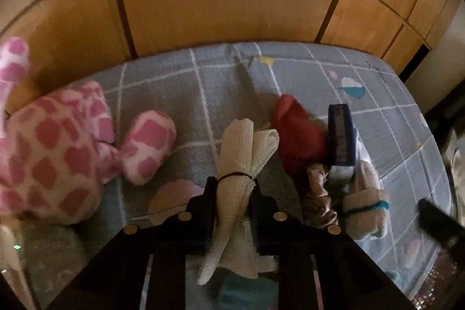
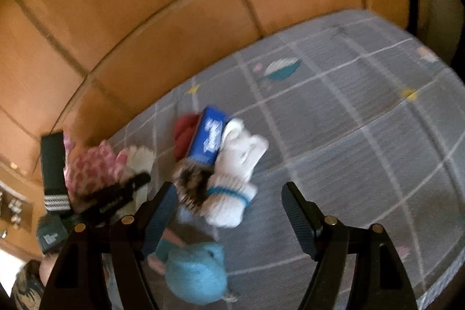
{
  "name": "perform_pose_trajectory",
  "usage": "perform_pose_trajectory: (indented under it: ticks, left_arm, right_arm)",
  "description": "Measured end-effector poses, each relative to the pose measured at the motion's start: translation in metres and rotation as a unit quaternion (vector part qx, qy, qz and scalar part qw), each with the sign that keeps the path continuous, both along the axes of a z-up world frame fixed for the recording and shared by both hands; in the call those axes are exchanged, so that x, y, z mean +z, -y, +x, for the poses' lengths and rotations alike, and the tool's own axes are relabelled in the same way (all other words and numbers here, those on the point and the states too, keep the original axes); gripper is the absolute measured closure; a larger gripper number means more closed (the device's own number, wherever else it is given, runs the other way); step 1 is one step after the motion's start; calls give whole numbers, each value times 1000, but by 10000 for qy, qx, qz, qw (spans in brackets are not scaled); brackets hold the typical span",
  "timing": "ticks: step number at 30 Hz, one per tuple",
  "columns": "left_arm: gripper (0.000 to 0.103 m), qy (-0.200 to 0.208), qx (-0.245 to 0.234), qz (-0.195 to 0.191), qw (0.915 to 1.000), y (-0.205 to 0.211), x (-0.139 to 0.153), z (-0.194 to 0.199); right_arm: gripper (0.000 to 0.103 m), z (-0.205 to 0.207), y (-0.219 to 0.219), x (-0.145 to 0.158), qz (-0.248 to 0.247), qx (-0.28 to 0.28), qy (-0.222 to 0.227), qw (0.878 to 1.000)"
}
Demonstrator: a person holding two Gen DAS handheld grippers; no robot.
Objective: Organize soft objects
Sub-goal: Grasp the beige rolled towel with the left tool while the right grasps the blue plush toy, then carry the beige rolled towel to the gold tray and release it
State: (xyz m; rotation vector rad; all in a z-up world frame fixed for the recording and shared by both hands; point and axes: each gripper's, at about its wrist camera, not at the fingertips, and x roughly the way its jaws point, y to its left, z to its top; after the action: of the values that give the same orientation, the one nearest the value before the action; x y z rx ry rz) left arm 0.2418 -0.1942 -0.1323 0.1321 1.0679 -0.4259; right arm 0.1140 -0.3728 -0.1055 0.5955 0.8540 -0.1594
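Note:
My left gripper (image 1: 234,188) is shut on a cream waffle-weave cloth bundle (image 1: 247,141) tied with a black band, held just above the grey checked bedsheet (image 1: 363,71). A pink-and-white plush (image 1: 58,150) lies to its left. A red soft item (image 1: 296,132), a blue box (image 1: 341,135) and a white bundle with a teal band (image 1: 366,205) lie to its right. My right gripper (image 2: 229,188) hangs open over that white banded bundle (image 2: 229,202), touching nothing. A light blue plush (image 2: 197,272) lies below its left finger. The blue box (image 2: 207,138) leans among the pile.
A wooden wardrobe (image 1: 226,5) stands along the bed's far side. Brown furry fabric (image 2: 191,185) sits beside the white bundle. The left gripper's dark body (image 2: 116,199) shows at the left of the right wrist view, over the pink plush (image 2: 93,164). Bare sheet (image 2: 363,135) spreads to the right.

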Motion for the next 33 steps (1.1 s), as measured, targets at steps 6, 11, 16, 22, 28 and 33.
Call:
perform_pose_trajectory:
  ticks: [6, 11, 16, 22, 28, 33]
  left_arm:
    - [83, 198, 70, -16, 9998, -10, 20, -11]
    - [83, 285, 141, 1, 9995, -23, 33, -20]
    - [83, 361, 99, 32, 9993, -29, 41, -30]
    - [83, 513, 86, 22, 9986, -30, 60, -30]
    - [83, 859, 322, -196, 9956, -55, 102, -20]
    - [83, 1046, 747, -223, 9915, -97, 131, 0]
  right_arm:
    - [27, 14, -29, -10, 288, 1037, -157, 9941]
    - [27, 20, -64, -15, 85, 1927, -383, 9805]
    - [23, 22, -97, -27, -827, 2393, -765, 9644]
    - [40, 21, -109, -40, -1617, 2404, -1071, 9511]
    - [46, 23, -107, -43, -1718, 2299, -1148, 9510]
    - [45, 24, -106, -42, -1745, 2304, -1161, 9503]
